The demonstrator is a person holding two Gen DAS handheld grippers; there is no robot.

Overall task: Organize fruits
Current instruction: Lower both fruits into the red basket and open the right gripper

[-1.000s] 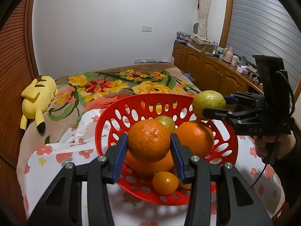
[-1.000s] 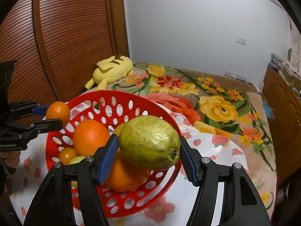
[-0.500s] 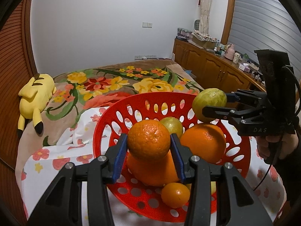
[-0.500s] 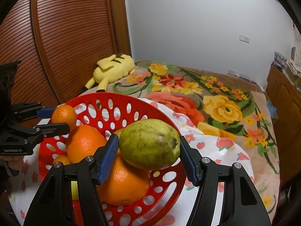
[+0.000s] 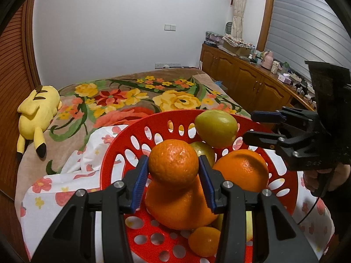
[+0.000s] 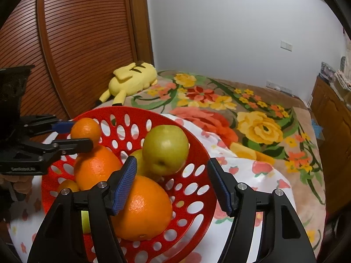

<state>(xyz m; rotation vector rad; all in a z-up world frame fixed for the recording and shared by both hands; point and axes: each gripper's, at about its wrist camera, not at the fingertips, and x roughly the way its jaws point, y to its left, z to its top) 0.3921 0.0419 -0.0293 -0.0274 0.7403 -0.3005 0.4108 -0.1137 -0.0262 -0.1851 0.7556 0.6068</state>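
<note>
Your red basket (image 5: 122, 151) sits on the flowered white cloth (image 6: 245, 166) at the near end of the bed, with two big oranges and smaller fruit inside. Your right gripper (image 6: 172, 185) is opening, its pads clear of the green fruit (image 6: 165, 149), which lies on the pile near the basket's far rim. Your left gripper (image 5: 173, 183) clamps a small orange (image 5: 173, 164) above the basket's middle.
</note>
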